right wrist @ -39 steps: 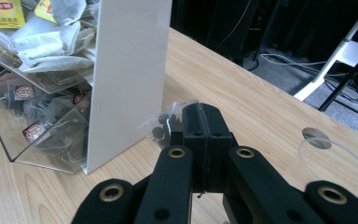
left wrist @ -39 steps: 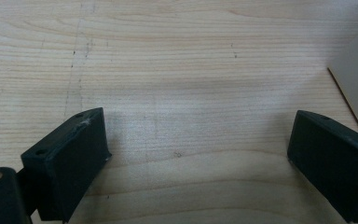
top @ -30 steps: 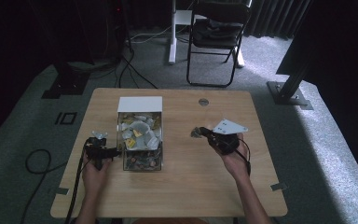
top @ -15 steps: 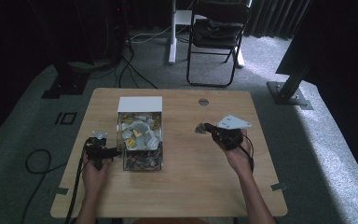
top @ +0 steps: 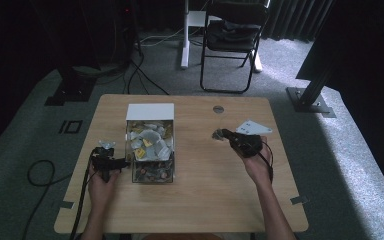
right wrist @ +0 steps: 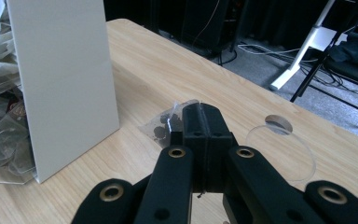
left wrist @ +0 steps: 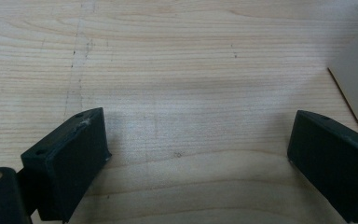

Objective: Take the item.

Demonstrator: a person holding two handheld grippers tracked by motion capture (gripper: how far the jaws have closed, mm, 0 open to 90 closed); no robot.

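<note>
My right gripper hangs over the table's right half, shut on a small clear bag of dark bits. In the right gripper view the bag sticks out past the closed jaws of the right gripper. A clear box with a white panel, full of small bags, stands left of centre. My left gripper rests just left of the box. The left gripper view shows the left gripper open wide, with bare wood between the jaws and the box's edge at the right.
A round hole lies in the tabletop near its far edge, with a clear round disc beside it. Cables trail from both grippers. A folding chair stands beyond the table on the carpet.
My right gripper, with the bag in it, has drifted slightly to the right and farther from the person. The left gripper has kept still.
</note>
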